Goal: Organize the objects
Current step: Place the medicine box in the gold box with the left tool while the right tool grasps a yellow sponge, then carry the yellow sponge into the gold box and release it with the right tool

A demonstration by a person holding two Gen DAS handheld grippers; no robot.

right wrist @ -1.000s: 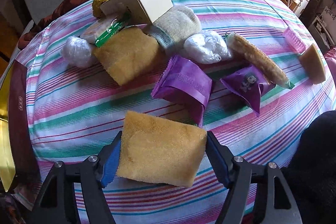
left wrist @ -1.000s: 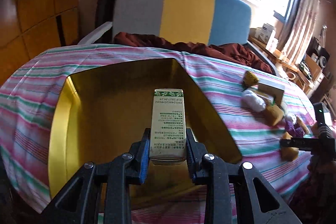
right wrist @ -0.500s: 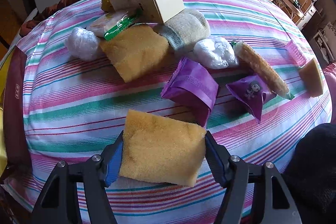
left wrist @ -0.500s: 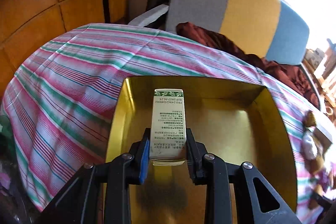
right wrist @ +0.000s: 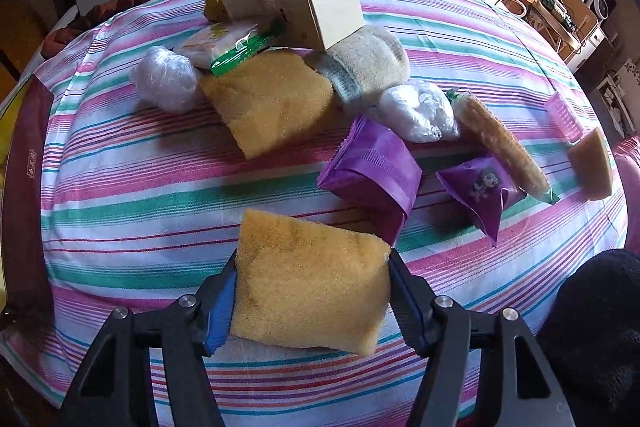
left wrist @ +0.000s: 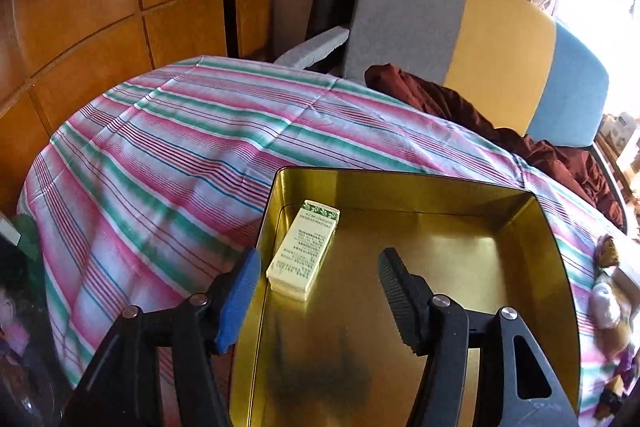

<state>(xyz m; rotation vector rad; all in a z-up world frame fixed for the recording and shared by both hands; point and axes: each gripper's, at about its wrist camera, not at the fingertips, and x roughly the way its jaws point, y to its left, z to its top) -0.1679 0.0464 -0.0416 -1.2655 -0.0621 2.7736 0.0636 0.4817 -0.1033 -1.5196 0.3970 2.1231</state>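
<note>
In the left wrist view a cream box with green print [left wrist: 303, 250] lies flat in the far left corner of the gold tin tray [left wrist: 536, 267]. My left gripper [left wrist: 320, 291] is open and empty just behind the box, above the tray. In the right wrist view my right gripper [right wrist: 312, 295] is shut on a yellow sponge [right wrist: 308, 279], held just above the striped tablecloth [right wrist: 140, 187]. The tray's dark red outer wall [right wrist: 24, 187] shows at the left edge.
A pile lies beyond the right gripper: a second yellow sponge [right wrist: 268, 103], a white carton [right wrist: 300, 3], a rolled sock [right wrist: 368, 63], two purple packets [right wrist: 372, 171], plastic-wrapped balls [right wrist: 166, 79], a long wrapped snack [right wrist: 500, 143], a pink item [right wrist: 564, 115]. A sofa [left wrist: 480, 27] stands behind the table.
My left gripper has opened and let go of the cream box, which now lies in the tray's far left corner. My right gripper still holds the sponge and has shifted slightly.
</note>
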